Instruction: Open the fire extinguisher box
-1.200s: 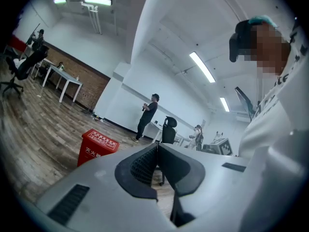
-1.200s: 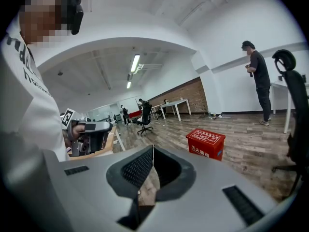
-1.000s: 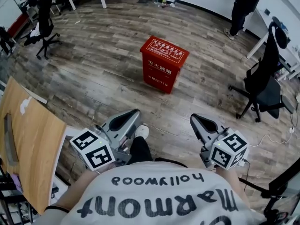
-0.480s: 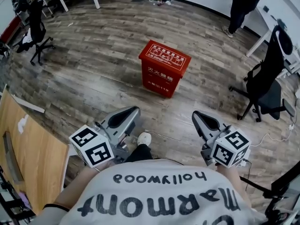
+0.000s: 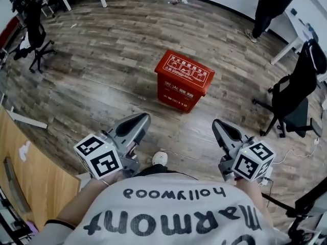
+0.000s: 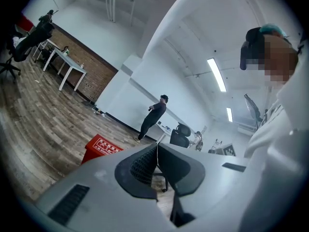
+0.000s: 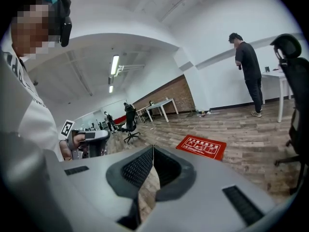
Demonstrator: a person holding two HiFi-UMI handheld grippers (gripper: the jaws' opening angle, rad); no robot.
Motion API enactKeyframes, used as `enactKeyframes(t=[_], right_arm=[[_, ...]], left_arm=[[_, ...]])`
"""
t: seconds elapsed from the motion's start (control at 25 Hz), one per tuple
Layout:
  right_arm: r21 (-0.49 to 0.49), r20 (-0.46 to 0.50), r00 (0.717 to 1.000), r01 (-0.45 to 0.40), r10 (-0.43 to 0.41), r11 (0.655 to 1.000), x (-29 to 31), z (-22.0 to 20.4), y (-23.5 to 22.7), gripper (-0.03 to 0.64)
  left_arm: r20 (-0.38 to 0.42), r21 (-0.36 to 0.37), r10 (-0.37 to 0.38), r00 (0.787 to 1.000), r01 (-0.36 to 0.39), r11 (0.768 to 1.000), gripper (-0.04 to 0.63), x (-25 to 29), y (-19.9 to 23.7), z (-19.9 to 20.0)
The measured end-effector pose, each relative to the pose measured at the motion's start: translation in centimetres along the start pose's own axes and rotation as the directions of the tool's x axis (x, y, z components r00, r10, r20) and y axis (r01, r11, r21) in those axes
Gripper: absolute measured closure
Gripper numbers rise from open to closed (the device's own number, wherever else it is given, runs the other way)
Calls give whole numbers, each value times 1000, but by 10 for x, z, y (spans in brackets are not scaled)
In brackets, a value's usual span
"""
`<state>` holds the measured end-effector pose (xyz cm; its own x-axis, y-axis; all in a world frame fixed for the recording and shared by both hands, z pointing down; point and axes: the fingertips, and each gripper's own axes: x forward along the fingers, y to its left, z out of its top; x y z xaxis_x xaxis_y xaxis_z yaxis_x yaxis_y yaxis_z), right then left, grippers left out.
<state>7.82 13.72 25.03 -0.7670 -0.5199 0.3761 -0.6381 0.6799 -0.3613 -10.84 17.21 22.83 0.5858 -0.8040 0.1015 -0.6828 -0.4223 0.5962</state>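
Left gripper (image 5: 139,120) and right gripper (image 5: 218,125) are hanging empty, jaws together, aiming at the closed fire extinguisher box (image 5: 184,83) well ahead, likely pre-approach.

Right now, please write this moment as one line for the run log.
stage: before contact | left gripper: shut, empty | right gripper: shut, empty | fire extinguisher box: lid closed, on floor, ahead of both grippers

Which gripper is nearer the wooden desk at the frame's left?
Left. The left gripper is beside the desk, just to its right; the right gripper is much farther right.
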Motion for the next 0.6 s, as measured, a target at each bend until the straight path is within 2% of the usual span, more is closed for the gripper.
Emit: enactKeyframes(t=[0.28,0.44,0.6], right_arm=[[120,17,997,70,-73,990,39,15,-23,607],[123,30,993,106,-111,987,48,20,-30,607],[142,-1,988,156,-157,977,43,14,-44,607]], left_arm=[[-75,-25,-43,996,41,999,586,24,35,13],[-83,-33,-76,994,73,997,586,44,48,21],[-102,-58,-105,989,99,993,586,64,53,17]])
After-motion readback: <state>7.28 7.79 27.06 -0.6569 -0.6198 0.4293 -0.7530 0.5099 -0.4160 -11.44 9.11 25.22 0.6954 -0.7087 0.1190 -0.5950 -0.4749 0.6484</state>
